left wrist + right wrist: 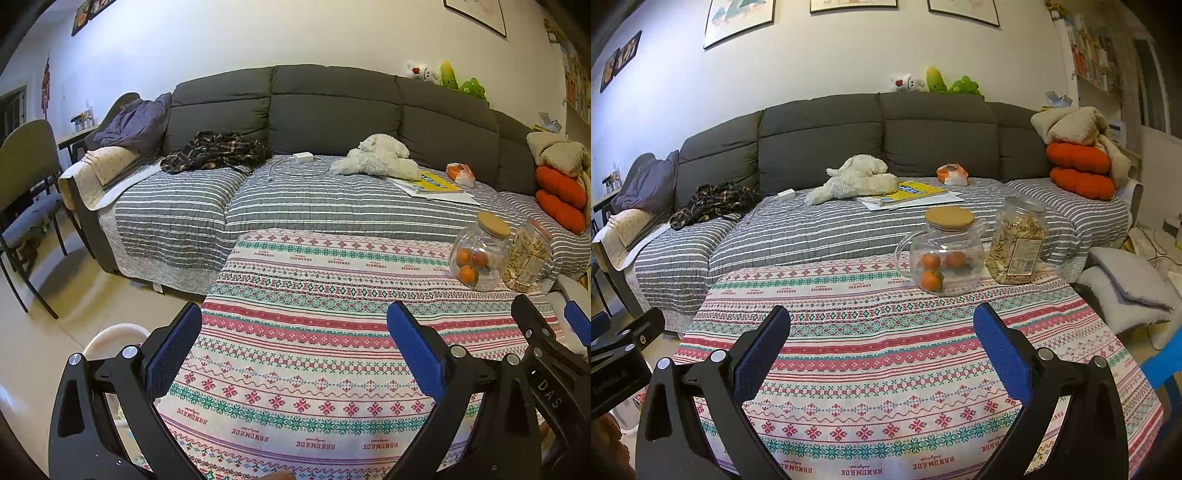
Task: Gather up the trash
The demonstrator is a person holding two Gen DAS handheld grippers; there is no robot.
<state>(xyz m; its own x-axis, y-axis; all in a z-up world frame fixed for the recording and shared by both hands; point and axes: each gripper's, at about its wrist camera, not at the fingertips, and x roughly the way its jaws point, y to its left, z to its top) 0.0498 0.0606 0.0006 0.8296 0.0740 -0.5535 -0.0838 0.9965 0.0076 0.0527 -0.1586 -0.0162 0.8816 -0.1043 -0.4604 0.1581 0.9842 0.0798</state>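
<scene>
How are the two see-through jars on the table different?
The round jar has a flat wooden lid and a side handle; the tall jar has neither that I can see. The round jar holds a few oranges; the tall jar is packed with pale snacks and has a label. Both are clear and upright.

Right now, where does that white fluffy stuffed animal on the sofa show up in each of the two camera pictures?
Left wrist view: the white stuffed animal lies right of centre in the upper half, on the striped sofa cover.
Right wrist view: it lies near the centre, slightly left, in the upper half.
Shared landmark: the yellow book lies just to its right in both views.
</scene>
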